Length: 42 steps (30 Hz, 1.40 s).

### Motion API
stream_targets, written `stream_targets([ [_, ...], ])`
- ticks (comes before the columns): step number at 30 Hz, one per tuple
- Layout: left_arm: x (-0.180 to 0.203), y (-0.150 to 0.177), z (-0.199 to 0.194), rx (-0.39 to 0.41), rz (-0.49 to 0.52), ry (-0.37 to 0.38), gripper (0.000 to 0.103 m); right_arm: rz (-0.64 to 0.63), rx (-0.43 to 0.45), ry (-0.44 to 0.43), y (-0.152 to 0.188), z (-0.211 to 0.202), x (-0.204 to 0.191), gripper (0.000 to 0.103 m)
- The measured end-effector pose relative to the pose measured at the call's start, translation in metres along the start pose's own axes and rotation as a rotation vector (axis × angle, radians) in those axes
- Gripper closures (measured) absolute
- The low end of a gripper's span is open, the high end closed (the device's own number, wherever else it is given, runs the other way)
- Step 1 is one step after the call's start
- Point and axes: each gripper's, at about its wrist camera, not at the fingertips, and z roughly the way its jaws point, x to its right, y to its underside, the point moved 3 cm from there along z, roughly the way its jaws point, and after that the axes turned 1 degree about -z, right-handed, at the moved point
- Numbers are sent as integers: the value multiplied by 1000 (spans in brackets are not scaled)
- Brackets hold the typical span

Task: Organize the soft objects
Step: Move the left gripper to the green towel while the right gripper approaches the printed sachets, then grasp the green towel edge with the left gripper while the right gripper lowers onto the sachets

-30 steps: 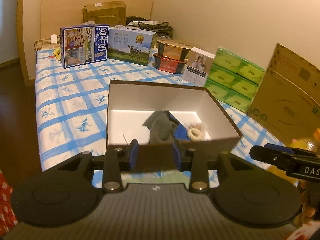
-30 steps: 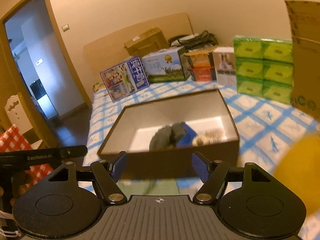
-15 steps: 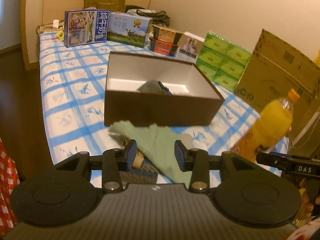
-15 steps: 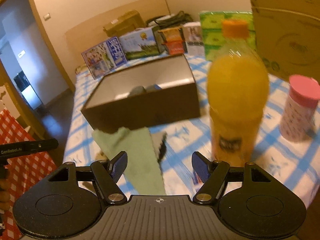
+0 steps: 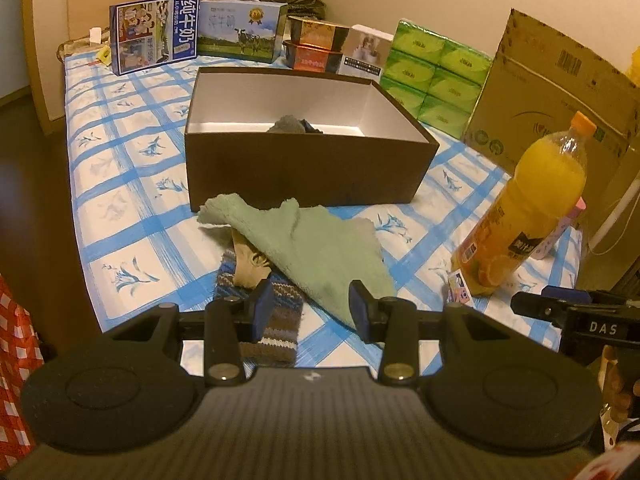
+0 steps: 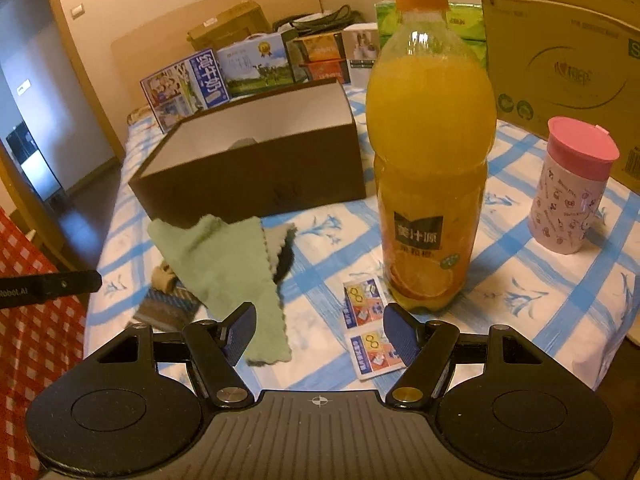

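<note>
Here, green towel [image 5: 316, 248] before brown box [image 5: 304, 168] — left tongs [image 5: 312, 310] (empty, apart) above.

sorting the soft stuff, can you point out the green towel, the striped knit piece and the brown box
green towel [image 5: 320, 248]: left wrist view, middle of the cloth.
striped knit piece [image 5: 276, 332]: left wrist view, its near striped end.
brown box [image 5: 304, 172]: left wrist view, front outer wall.

The right gripper [image 6: 319, 334] hangs with jaws apart and empty above two small sachets [image 6: 366, 332]. A green cloth [image 6: 224, 264] lies before the brown box [image 6: 256, 184]; an orange juice bottle [image 6: 430, 152] and pink cup [image 6: 570, 192] stand right.
</note>
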Motion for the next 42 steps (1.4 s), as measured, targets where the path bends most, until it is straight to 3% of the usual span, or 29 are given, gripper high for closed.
stream_targets([
  [42,7,26,80,-157,17,-13,65,-167,-125,52,24,104,40,32],
])
